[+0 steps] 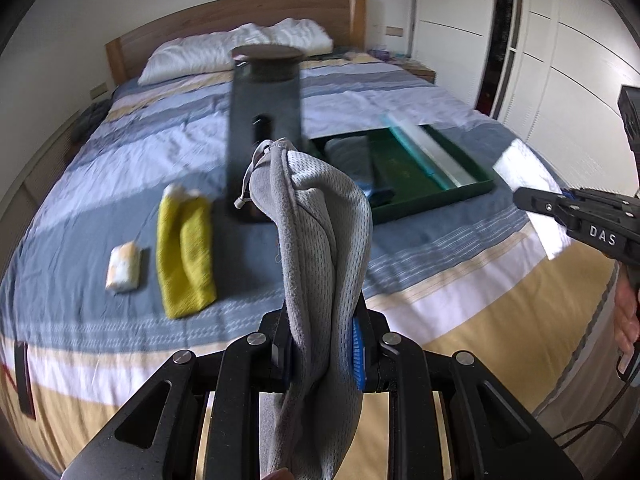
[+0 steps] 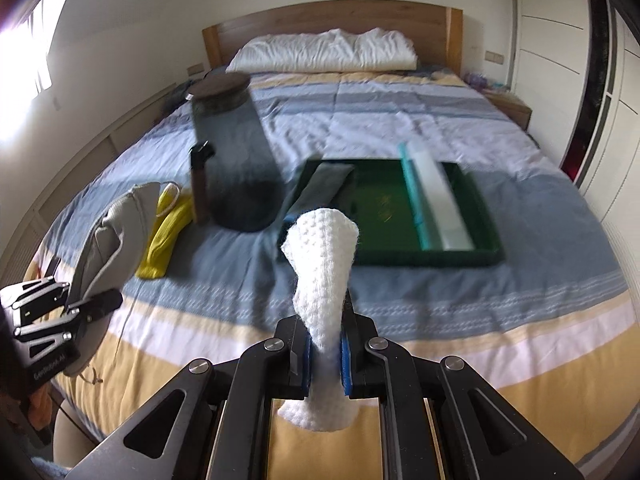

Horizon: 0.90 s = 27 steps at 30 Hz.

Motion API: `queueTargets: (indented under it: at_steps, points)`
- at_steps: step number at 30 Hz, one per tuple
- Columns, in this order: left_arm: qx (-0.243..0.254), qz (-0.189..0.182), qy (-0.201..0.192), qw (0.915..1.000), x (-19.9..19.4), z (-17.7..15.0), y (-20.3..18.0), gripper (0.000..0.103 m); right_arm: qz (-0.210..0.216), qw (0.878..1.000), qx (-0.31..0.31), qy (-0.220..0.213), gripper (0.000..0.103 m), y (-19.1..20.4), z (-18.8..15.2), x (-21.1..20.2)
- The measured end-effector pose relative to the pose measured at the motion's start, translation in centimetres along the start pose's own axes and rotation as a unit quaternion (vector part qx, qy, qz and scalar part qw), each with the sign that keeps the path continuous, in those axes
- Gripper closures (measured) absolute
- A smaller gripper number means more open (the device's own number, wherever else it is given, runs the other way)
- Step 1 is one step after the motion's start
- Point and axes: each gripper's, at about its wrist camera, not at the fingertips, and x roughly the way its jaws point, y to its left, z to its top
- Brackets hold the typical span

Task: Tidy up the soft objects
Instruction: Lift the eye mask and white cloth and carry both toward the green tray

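My left gripper is shut on a grey mesh cloth pouch that stands up above the bed; the same pouch and gripper show at the left of the right wrist view. My right gripper is shut on a white knitted cloth, held up over the bed's foot. A green tray lies on the bed with a folded grey cloth and a teal-and-white item inside. A yellow cloth and a small white-yellow bundle lie on the bedspread.
A tall dark cylinder with a round lid stands on the striped bedspread beside the tray. White pillows rest by the wooden headboard. White wardrobe doors line the right side. A person's hand grips the right tool.
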Motion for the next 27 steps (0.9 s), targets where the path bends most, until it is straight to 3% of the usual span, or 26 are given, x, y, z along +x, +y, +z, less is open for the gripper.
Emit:
queueTargets:
  at_steps: [12,27]
  points:
    - [0.031,-0.028,-0.011,0.9991,2.3,5.2,-6.0,0.084,-0.013,0.999,-0.005,-0.030,0.093,-3.6,3.2,-0.2]
    - [0.013,-0.024,-0.020,0.9994,6.8,11.3,-9.4,0.084,-0.007,0.999,-0.031,-0.035,0.093,-6.9,7.8,4.7]
